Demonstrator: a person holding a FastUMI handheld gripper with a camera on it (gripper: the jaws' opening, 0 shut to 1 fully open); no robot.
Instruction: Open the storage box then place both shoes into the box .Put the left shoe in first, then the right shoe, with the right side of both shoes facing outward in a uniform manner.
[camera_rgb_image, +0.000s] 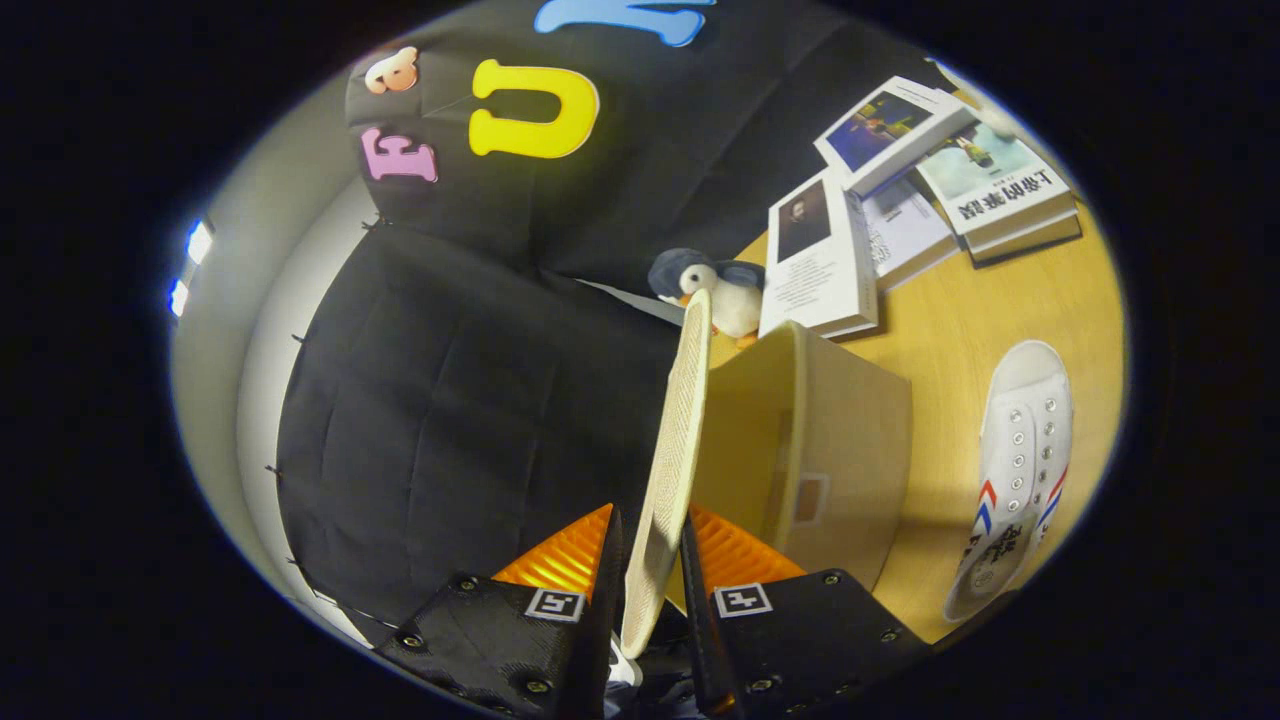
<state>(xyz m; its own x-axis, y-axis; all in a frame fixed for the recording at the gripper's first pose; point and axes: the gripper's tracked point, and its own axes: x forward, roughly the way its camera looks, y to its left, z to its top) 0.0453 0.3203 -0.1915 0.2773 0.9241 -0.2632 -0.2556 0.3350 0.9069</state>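
My gripper (650, 520) is shut on a white shoe (672, 440), of which I see mostly the cream, textured sole, edge-on, running forward from between the fingers. A bit of its white upper shows low between the fingers. Which shoe of the pair it is, I cannot tell. Right beside the sole stands the beige fabric storage box (850, 440), its open side turned toward the held shoe and its inside showing. The shoe's toe reaches past the box's rim. The other white shoe (1015, 470), with red and blue stripes, lies on the wooden table (950, 330) on the far side of the box.
A plush penguin (720, 285) sits just beyond the box and the shoe's toe. Several books (900, 190) lie spread on the table farther off. The black cloth wall (450, 400) stands close on the other side of the held shoe.
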